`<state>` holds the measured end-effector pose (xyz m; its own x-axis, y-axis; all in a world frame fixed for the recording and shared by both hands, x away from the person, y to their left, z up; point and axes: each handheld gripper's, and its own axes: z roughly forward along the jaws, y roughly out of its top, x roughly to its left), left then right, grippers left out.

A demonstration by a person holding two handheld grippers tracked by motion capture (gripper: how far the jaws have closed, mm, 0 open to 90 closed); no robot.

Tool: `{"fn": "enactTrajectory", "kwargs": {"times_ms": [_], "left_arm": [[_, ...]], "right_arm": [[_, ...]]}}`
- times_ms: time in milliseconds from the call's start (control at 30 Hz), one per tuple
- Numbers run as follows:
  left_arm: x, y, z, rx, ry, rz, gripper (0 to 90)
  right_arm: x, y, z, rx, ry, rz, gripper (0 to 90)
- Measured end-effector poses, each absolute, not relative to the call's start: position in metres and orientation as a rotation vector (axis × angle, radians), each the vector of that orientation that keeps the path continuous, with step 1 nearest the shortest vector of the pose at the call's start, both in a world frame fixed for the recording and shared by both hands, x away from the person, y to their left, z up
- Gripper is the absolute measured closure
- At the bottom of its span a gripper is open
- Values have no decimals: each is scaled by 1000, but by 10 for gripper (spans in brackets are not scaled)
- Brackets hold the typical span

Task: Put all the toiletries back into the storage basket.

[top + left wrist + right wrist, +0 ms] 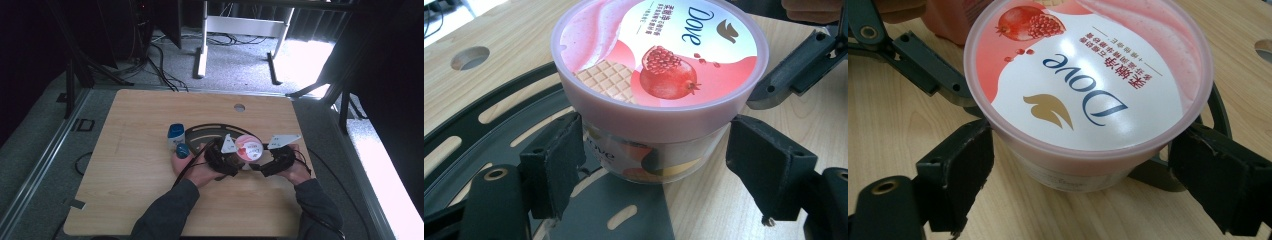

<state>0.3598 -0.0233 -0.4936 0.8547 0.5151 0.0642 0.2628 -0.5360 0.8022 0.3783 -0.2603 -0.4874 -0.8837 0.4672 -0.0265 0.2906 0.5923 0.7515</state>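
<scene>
Pink-lidded tub point(659, 75) sits between both grippers' wide jaws, touching the left pads.

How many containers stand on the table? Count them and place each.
2. The pink Dove tub stands on the black slotted plate between both hand-held grippers; the small blue-and-white container stands left of the plate.

High view: overhead, facing forward-down on table point(150, 150). Gripper views: close, opposite sides, sharing tub point(659, 65).
</scene>
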Motion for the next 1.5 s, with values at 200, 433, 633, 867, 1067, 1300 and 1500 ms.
{"fn": "enactTrajectory", "kwargs": {"times_ms": [200,433,633,867,1067,1300,1500], "left_arm": [[362,-24,-495,2159,585,383,238],[368,-23,-496,2140,623,382,238],[373,-24,-496,2132,645,398,238],[378,-28,-499,2125,670,398,241],[384,-30,-500,2118,682,403,246],[389,-31,-500,2105,705,416,248],[395,-31,-501,2099,720,421,248]], "right_arm": [[384,-259,-488,629,2611,1156,111],[393,-256,-488,637,2612,1149,112],[400,-255,-486,642,2615,1141,113],[407,-256,-488,659,2619,1123,115],[413,-257,-487,659,2622,1105,115],[422,-256,-485,665,2630,1089,120],[428,-254,-483,665,2635,1068,128]]}}
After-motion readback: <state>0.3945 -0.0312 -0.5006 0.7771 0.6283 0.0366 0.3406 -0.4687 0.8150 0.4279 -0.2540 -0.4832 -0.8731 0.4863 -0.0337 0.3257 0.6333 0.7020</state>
